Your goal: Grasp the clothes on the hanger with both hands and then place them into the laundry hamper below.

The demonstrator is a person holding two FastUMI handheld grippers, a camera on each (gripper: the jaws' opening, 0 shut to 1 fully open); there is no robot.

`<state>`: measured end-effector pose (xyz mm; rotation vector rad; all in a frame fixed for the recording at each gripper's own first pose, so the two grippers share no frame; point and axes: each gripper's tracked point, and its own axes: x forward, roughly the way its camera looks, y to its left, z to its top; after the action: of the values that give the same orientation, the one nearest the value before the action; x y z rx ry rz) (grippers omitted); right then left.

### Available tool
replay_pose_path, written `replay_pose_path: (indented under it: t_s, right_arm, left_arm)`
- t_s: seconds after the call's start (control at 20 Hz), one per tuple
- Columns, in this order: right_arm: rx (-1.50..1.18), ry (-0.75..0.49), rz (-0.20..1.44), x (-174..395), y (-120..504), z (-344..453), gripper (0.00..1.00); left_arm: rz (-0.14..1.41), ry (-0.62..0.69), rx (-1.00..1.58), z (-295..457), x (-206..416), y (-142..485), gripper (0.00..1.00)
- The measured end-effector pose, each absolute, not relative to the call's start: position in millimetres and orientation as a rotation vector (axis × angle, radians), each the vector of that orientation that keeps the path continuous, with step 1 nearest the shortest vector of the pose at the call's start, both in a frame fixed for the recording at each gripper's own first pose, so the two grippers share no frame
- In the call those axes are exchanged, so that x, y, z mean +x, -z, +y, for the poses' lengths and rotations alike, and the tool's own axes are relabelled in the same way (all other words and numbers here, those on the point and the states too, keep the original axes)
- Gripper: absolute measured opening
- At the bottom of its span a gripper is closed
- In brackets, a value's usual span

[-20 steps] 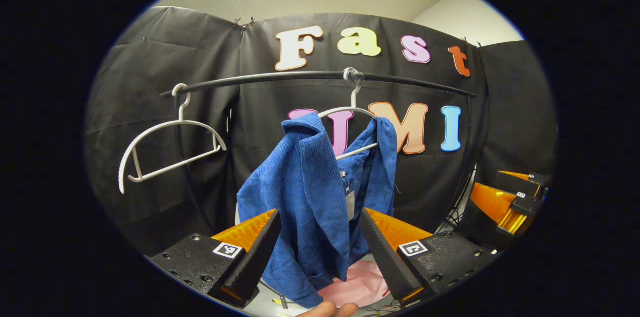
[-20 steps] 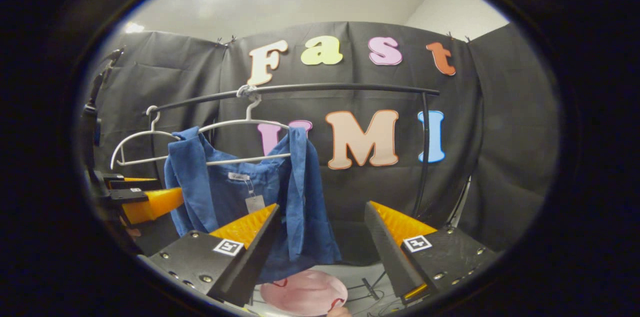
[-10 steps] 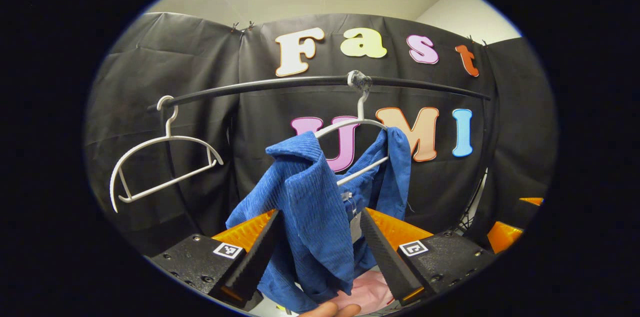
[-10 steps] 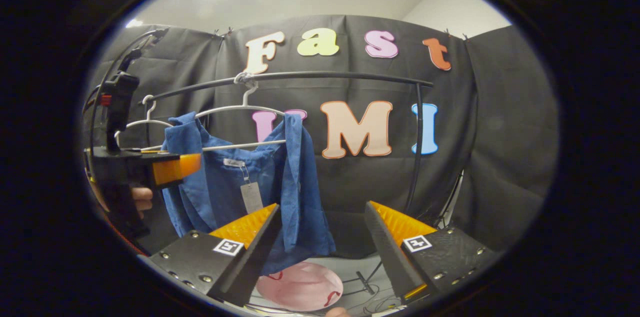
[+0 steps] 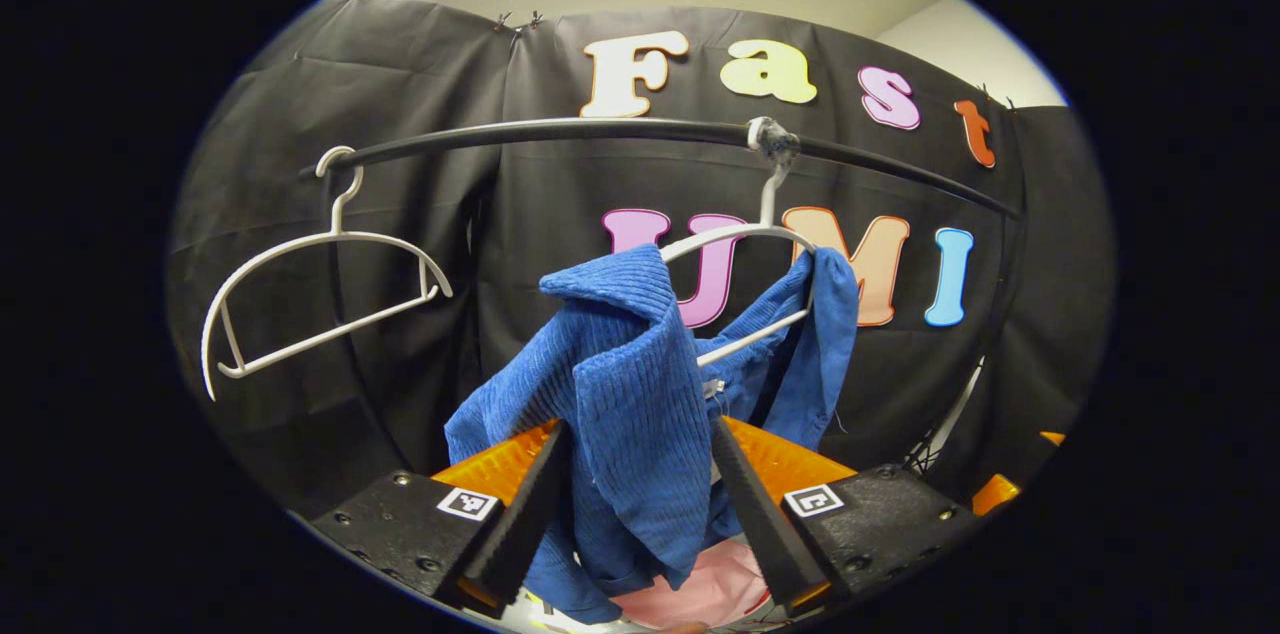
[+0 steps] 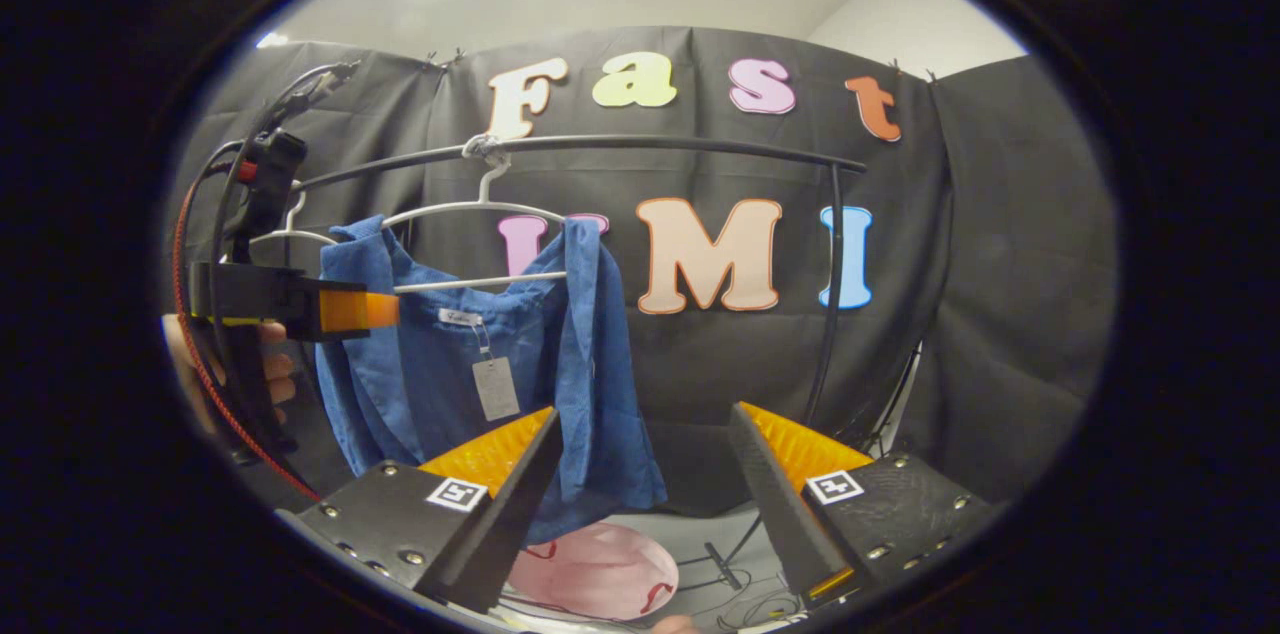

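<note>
- Left gripper view: my left hand-held gripper [image 5: 637, 504] straddles the blue corduroy shirt [image 5: 640, 394] on its white plastic hanger [image 5: 745, 239]; fingers close beside the cloth, contact unclear.
- Right gripper view: my right hand-held gripper [image 6: 640, 504] gapes wide over the pink laundry hamper [image 6: 595, 569].

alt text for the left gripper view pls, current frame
The left hand-held gripper, fingers open, straddles a fold of a blue corduroy garment draped on a white hanger on a black rail. An empty white hanger hangs to the left; a pink hamper sits below.
</note>
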<state>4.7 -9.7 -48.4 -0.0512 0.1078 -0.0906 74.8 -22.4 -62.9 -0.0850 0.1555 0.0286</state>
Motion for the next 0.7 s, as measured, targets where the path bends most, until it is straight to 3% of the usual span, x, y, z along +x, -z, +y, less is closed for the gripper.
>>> replay_pose_path:
  t_s: [0.1,0.25,0.35,0.4,0.7]
  right_arm:
    - [-0.064,0.105,0.110,5,45,-11,1.00]
    - [-0.083,0.120,0.102,9,40,-10,1.00]
    - [-0.086,0.127,0.112,9,43,-10,1.00]
    - [-0.083,0.131,0.115,8,42,-10,1.00]
    - [-0.069,0.165,0.089,14,37,-7,1.00]
  left_arm:
    - [0.154,-0.070,-0.043,-7,78,68,0.66]
    - [0.157,-0.021,-0.051,-8,83,72,0.33]
    - [0.174,0.031,-0.071,-10,84,76,0.23]
    - [0.179,0.054,-0.085,-8,84,77,0.09]
    - [0.146,0.217,-0.052,-18,74,71,0.04]
